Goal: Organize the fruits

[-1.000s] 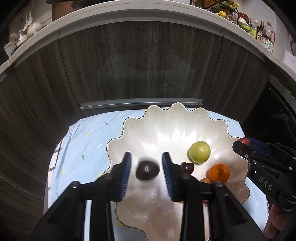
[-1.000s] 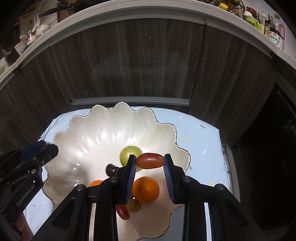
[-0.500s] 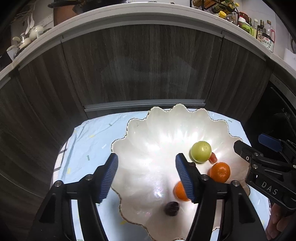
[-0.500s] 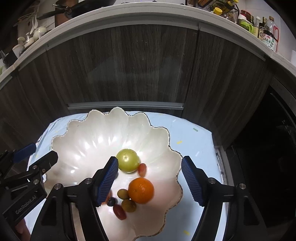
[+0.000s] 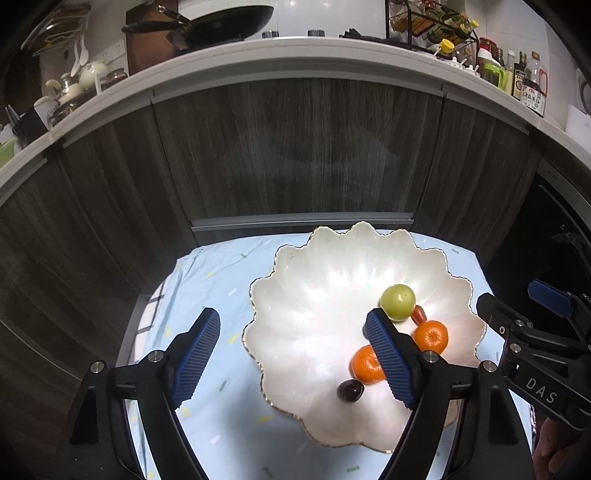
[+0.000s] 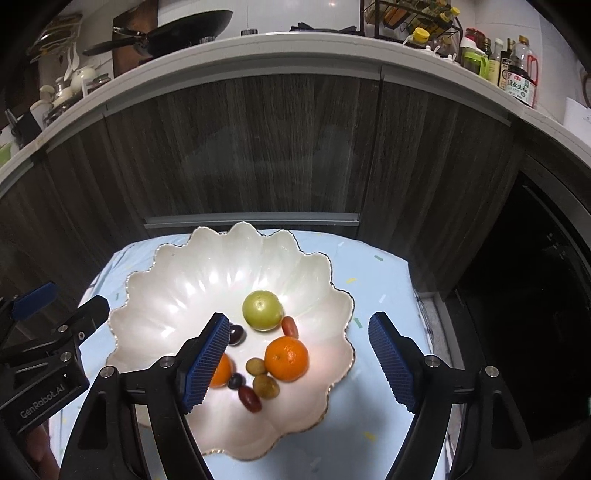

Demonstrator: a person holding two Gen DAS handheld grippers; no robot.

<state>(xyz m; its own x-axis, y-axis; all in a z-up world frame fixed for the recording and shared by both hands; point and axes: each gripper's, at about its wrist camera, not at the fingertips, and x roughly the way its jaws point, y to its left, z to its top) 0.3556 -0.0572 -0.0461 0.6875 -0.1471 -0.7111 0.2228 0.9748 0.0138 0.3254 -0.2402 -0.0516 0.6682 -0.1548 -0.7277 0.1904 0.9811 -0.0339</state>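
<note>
Both fruits dropped into the bowl [image 6: 155,280]; both jaws opening, empty; one orange [image 5: 364,363] half-hidden.

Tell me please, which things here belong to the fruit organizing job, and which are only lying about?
Belong to the job:
- white scalloped bowl
- green fruit
- two oranges
- small grapes and red tomatoes
- left gripper and right gripper, both empty, jaws opening

Only lying about:
- black pan
- sauce bottles
- patterned cloth

One bowl [image 6: 155,280]; in it one green fruit [image 6: 262,309], two oranges [image 6: 286,360], two olive-coloured fruits [image 6: 265,386], four small dark-red ones [image 6: 249,398].
</note>
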